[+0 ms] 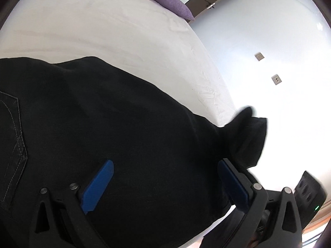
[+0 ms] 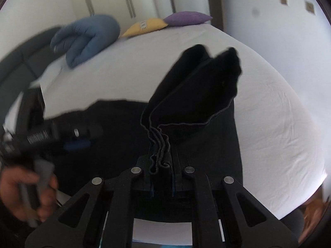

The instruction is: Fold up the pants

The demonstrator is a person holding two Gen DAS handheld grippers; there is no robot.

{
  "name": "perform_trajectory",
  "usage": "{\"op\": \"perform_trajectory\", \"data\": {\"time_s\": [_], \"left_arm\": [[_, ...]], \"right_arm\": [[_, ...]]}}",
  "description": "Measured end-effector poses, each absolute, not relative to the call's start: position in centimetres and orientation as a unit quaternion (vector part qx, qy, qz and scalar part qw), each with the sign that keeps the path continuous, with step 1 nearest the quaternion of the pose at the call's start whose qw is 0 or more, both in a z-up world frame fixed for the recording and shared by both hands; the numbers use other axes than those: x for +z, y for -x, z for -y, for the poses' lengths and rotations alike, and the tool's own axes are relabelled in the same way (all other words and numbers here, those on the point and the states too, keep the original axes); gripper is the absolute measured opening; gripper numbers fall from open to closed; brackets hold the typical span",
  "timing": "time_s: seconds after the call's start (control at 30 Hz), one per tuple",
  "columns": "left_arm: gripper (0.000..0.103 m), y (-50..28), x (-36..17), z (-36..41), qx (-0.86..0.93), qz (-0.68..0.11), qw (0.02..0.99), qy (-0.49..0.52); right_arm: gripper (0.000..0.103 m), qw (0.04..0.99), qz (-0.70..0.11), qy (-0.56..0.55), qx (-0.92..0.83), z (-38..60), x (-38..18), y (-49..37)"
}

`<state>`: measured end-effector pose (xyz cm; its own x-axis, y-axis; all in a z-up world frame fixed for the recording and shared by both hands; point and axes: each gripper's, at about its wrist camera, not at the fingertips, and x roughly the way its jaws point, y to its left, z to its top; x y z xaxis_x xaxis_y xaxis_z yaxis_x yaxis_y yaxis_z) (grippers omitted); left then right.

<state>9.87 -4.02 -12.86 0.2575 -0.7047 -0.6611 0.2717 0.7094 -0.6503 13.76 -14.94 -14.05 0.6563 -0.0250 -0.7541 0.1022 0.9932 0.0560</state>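
Black pants lie on a white bed. My left gripper is open just above the cloth, its blue pads wide apart. A back pocket with grey stitching shows at the left of the left wrist view. My right gripper is shut on the stacked leg hems and holds them raised over the rest of the pants. The lifted leg ends stick up and away from it. The left gripper also shows blurred at the left of the right wrist view.
A blue cushion, a yellow pillow and a purple pillow lie at the far end of the bed. A white wall with sockets runs along the right bed edge. A dark headboard is at the left.
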Motion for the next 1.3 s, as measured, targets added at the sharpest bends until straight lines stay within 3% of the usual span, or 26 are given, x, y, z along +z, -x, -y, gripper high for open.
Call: {"op": "perform_trajectory", "data": {"time_s": [0.6,0.67,0.73,0.77,0.83,1.3], "left_arm": [[0.101,-13.3,-13.4,10.7,-0.354,-0.586,0.695,0.220],[0.090,-14.0,-13.4,11.0,-0.356,-0.590,0.691,0.218],[0.045,-14.7,-13.3,11.9,-0.360,-0.598,0.685,0.210],[0.036,-14.9,-13.2,12.2,-0.359,-0.602,0.685,0.197],[0.008,-15.1,-12.7,12.3,-0.362,-0.600,0.692,0.173],[0.009,-17.8,-10.1,4.8,-0.367,-0.584,0.722,0.061]], "right_arm": [[0.009,0.910,-0.412,0.016,-0.035,10.7,-15.5,-11.2],[0.009,0.912,-0.409,0.018,-0.032,11.0,-15.0,-11.1],[0.010,0.913,-0.406,0.023,-0.029,10.6,-14.7,-10.7],[0.010,0.914,-0.404,0.026,-0.029,10.4,-14.6,-10.3],[0.010,0.915,-0.401,0.032,-0.026,10.0,-14.2,-9.7],[0.010,0.908,-0.409,0.055,0.070,3.5,-14.5,-10.0]]}}
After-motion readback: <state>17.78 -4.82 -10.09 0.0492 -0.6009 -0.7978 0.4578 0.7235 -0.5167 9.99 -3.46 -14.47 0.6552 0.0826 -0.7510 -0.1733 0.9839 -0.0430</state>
